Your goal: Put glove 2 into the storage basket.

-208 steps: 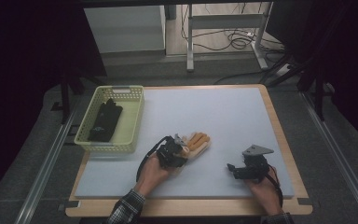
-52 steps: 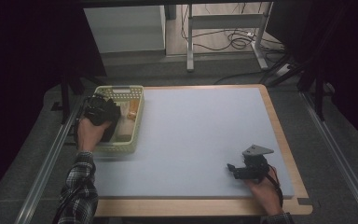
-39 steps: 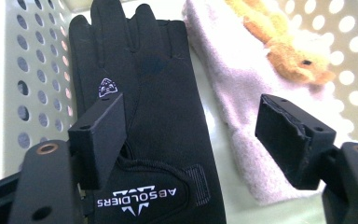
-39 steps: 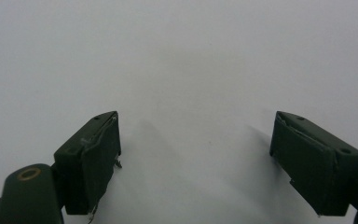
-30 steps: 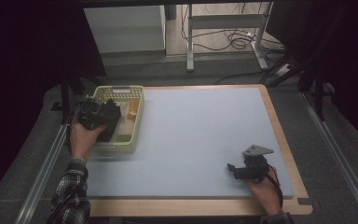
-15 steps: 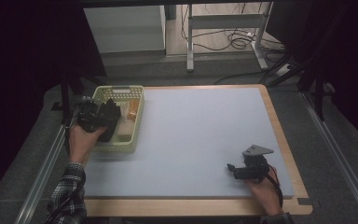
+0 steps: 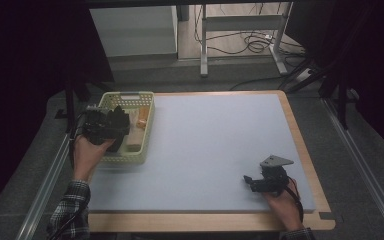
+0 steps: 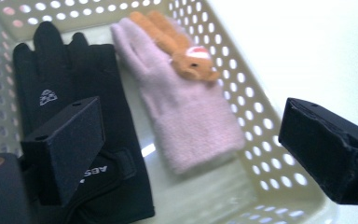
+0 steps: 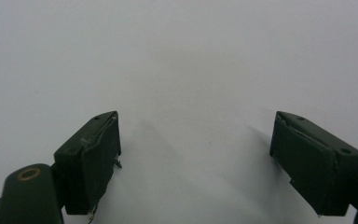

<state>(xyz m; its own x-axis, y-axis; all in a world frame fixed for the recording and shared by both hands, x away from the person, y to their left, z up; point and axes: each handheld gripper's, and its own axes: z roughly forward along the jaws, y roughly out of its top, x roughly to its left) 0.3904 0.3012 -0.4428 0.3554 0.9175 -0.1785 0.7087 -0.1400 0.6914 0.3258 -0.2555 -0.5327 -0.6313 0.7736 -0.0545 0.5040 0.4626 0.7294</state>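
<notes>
The left gripper (image 8: 191, 154) had just been opening, empty, above the pink glove (image 8: 186, 112); lifting straight up seemed safest.

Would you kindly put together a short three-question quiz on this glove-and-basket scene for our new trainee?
1. True or false: the pink glove lies inside the basket.
2. What lies beside the pink glove in the basket? A) a black glove B) a cup C) a book
3. Are the jaws of the left gripper pressing on anything?

Key:
1. True; it has an orange toy animal on it.
2. A
3. No; they have just been opening, with nothing clamped between them.
</notes>
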